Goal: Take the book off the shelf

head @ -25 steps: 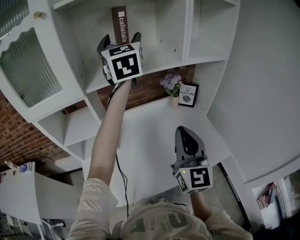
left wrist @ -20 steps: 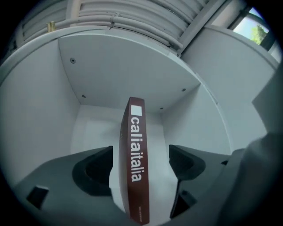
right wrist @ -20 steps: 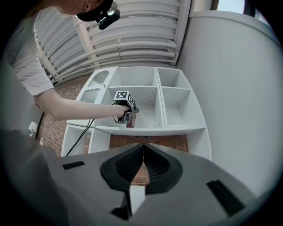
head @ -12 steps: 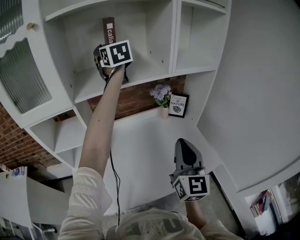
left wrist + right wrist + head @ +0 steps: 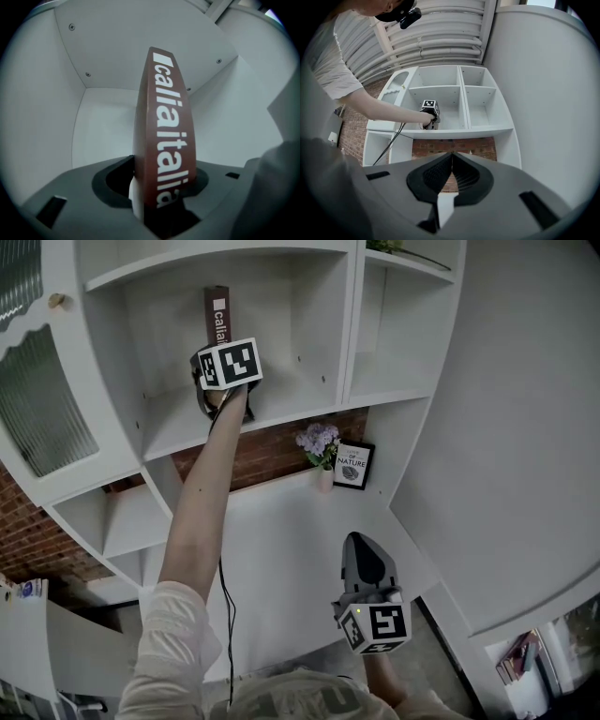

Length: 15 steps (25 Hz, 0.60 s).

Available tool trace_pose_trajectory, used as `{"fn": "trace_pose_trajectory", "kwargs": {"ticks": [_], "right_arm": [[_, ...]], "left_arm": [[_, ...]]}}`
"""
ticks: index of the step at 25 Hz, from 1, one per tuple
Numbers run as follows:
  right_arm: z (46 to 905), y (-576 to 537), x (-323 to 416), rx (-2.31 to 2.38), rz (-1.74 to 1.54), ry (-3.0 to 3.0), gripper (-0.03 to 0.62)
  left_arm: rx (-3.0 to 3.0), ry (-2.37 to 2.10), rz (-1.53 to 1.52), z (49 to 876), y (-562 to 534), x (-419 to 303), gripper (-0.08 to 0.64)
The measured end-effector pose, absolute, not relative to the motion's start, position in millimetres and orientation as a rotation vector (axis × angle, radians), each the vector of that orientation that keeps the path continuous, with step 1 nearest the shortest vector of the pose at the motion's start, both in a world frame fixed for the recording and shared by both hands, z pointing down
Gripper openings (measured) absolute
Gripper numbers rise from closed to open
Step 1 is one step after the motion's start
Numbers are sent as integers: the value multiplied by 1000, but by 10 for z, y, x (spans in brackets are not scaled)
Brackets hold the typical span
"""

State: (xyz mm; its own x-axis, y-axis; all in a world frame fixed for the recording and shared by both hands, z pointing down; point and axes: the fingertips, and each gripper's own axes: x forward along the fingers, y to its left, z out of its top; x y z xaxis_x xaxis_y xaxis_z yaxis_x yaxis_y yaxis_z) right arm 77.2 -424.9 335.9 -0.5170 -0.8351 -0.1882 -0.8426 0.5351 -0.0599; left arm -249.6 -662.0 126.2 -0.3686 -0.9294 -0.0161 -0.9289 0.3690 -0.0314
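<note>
A dark red book [image 5: 217,313] with white lettering stands upright in the upper left compartment of the white shelf [image 5: 281,407]. My left gripper [image 5: 217,345] reaches up into that compartment, its marker cube just below the book. In the left gripper view the book's spine [image 5: 164,126] rises from between the jaws of the left gripper [image 5: 159,199], which are closing and lie against its lower end on both sides. My right gripper [image 5: 364,554] hangs low in front of the person, its jaws together in the right gripper view [image 5: 451,161], holding nothing.
A vase of purple flowers [image 5: 317,442] and a small framed picture [image 5: 352,465] stand on the counter below, against a brick wall. A ribbed-glass cabinet door [image 5: 42,399] is at the left. A black cable [image 5: 225,596] hangs from the left gripper along the arm.
The left gripper has pushed further up into the compartment until the book's lower spine sits between its jaws. The right gripper has stayed low.
</note>
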Motion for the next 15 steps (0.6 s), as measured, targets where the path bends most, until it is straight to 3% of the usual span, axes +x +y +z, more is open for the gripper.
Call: {"fn": "trace_pose_trajectory", "kwargs": {"ticks": [10,15], "right_arm": [[3224,-4196,588,-1379,87,2585,14],[3196,-4114,508,-1337,88,2595,14]], "left_arm": [[-1677,2622,-13,1269,-6572,-2601,145],[-1669,2642,29,1286,-6502,-2639,143]]}}
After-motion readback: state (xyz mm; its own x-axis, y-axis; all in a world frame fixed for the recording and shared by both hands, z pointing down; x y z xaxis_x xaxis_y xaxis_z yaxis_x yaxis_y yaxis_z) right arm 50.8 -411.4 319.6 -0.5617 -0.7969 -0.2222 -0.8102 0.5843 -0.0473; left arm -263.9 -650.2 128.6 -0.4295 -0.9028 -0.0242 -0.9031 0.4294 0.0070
